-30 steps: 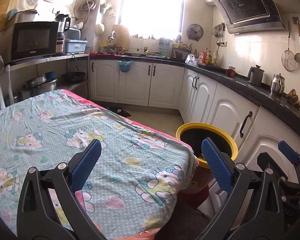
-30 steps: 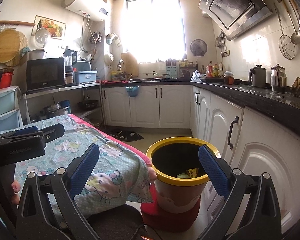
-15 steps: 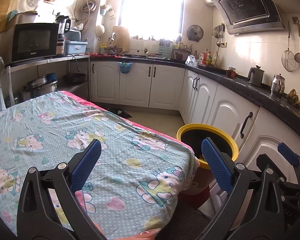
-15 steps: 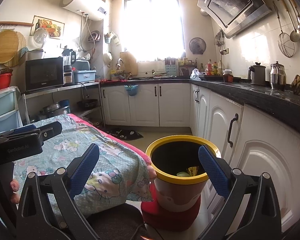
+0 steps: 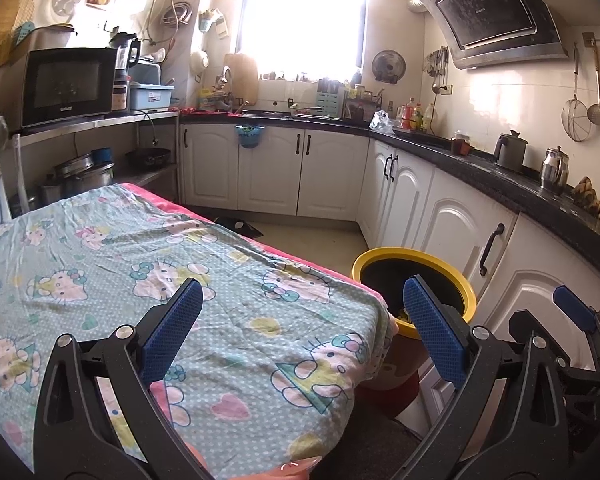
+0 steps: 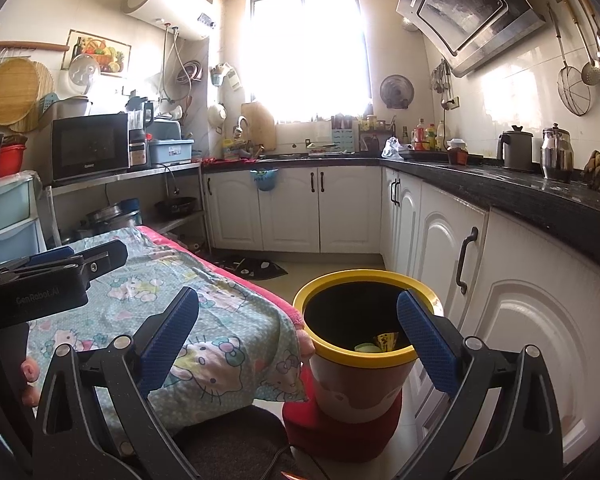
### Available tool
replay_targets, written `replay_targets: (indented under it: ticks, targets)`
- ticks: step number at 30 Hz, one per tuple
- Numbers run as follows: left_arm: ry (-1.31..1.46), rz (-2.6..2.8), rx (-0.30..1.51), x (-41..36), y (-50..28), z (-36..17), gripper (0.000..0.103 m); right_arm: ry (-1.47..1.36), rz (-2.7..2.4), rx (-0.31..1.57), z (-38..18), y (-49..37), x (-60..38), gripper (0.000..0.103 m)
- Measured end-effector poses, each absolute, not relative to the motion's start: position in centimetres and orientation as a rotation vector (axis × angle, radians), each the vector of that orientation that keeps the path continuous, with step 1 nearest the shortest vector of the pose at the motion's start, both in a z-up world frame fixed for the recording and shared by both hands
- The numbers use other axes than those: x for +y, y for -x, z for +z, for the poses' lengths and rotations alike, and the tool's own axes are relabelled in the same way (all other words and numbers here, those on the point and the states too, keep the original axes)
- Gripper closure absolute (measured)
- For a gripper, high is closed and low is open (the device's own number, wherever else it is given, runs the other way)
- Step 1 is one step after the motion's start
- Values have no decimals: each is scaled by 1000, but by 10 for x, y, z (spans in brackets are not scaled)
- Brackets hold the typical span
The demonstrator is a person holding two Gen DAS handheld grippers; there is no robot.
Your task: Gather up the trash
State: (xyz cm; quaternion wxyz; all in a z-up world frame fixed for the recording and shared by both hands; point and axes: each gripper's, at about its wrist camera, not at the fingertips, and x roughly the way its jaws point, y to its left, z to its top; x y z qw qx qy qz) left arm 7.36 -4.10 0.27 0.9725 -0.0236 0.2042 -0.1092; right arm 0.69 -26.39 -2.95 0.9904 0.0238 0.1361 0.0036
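A trash bin with a yellow rim [image 6: 364,278] stands on a red base on the floor beside the table; some trash [image 6: 382,342] lies inside it. It also shows in the left wrist view [image 5: 420,258]. My left gripper [image 5: 300,320] is open and empty above the table's near corner. My right gripper [image 6: 298,324] is open and empty, held in front of the bin. The left gripper's body [image 6: 52,280] shows at the left of the right wrist view.
The table carries a cartoon-cat cloth [image 5: 140,264] with a pink edge. White cabinets [image 6: 460,248] under a black counter [image 6: 540,196] run along the right and back. A microwave [image 5: 68,84] sits on a shelf at left. A dark mat [image 6: 252,268] lies on the floor.
Both views have shifted slightly; the grippers stay open and empty. Nothing else has moved.
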Motion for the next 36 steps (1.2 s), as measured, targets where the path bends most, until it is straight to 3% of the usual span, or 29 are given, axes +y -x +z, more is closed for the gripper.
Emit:
replay_targets:
  ticks: [36]
  targets:
    - [33, -219, 423, -39, -78, 0, 11, -39, 7, 275, -32, -6, -267, 6]
